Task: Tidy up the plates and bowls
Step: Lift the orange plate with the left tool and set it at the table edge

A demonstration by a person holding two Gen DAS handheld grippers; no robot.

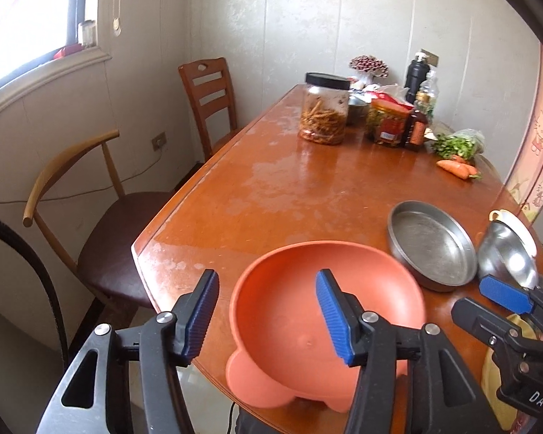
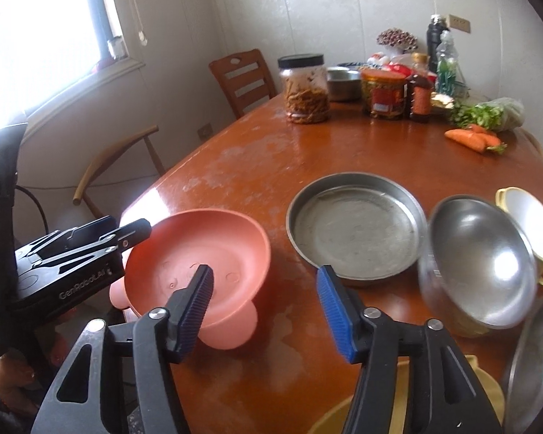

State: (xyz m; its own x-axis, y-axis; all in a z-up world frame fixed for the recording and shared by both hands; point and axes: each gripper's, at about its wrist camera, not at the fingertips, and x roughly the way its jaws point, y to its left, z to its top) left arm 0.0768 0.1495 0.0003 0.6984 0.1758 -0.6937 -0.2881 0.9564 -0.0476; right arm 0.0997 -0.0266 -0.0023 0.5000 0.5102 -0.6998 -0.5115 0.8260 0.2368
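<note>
A salmon-pink bowl [image 1: 286, 296] with round ears sits at the near edge of the wooden table [image 1: 289, 188], part of it past the edge. My left gripper [image 1: 268, 311] is open astride its left rim, one pad inside the bowl and one outside, neither touching. In the right wrist view the pink bowl [image 2: 206, 238] lies left of my open right gripper [image 2: 266, 307], which holds nothing. Beyond it lies a round steel pan [image 2: 358, 224]. To the right a steel bowl [image 2: 478, 260] leans tilted against a cream bowl [image 2: 535, 224].
Jars [image 1: 322, 115], bottles, greens and carrots [image 1: 456, 168] crowd the table's far end. Two chairs [image 1: 90, 217] stand along the left side. A yellow item [image 2: 485, 390] and another steel bowl [image 2: 535, 361] lie at the near right.
</note>
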